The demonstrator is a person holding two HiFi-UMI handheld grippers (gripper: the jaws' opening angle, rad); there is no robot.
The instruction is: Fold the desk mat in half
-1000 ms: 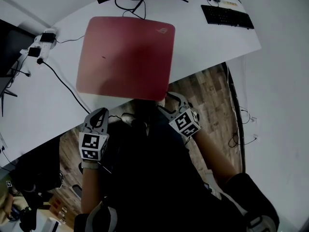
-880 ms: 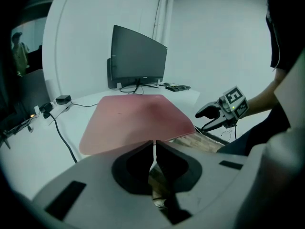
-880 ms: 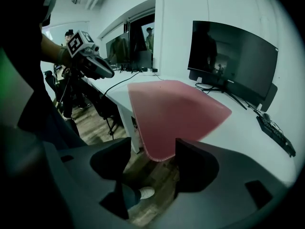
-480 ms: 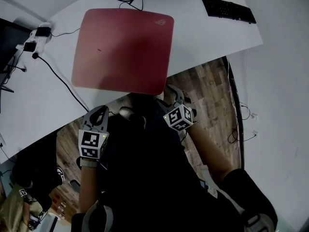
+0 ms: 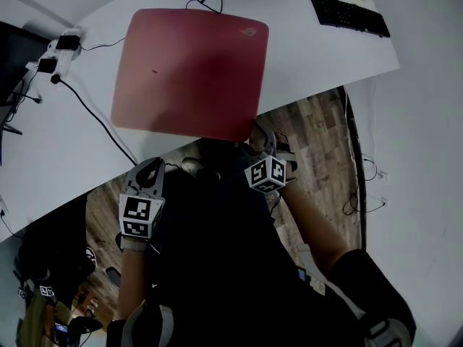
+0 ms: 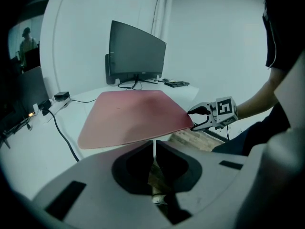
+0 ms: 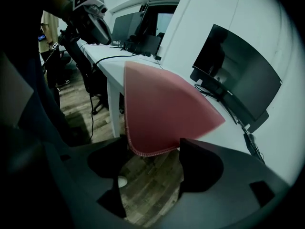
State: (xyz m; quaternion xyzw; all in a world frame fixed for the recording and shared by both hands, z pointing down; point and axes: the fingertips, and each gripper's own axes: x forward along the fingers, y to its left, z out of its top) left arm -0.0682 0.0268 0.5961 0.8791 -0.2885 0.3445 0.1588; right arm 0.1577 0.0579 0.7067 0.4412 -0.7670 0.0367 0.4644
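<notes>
The red desk mat lies flat on the white desk, and its near edge hangs over the desk's front. My right gripper is at the mat's near right corner. Its jaws have just been opening and now stand wide. In the right gripper view the stitched corner of the mat sits between them untouched. My left gripper hangs below the desk's front edge, short of the mat's near left side. In its own view the jaws are shut and empty, with the mat ahead and the right gripper at the corner.
A monitor stands behind the mat and a black keyboard lies at the far right. A power strip and its black cable run along the desk's left. Wood floor shows below the desk edge.
The right gripper has rolled and closed in on the mat's near right corner, with its jaws spreading. The left gripper has stayed put.
</notes>
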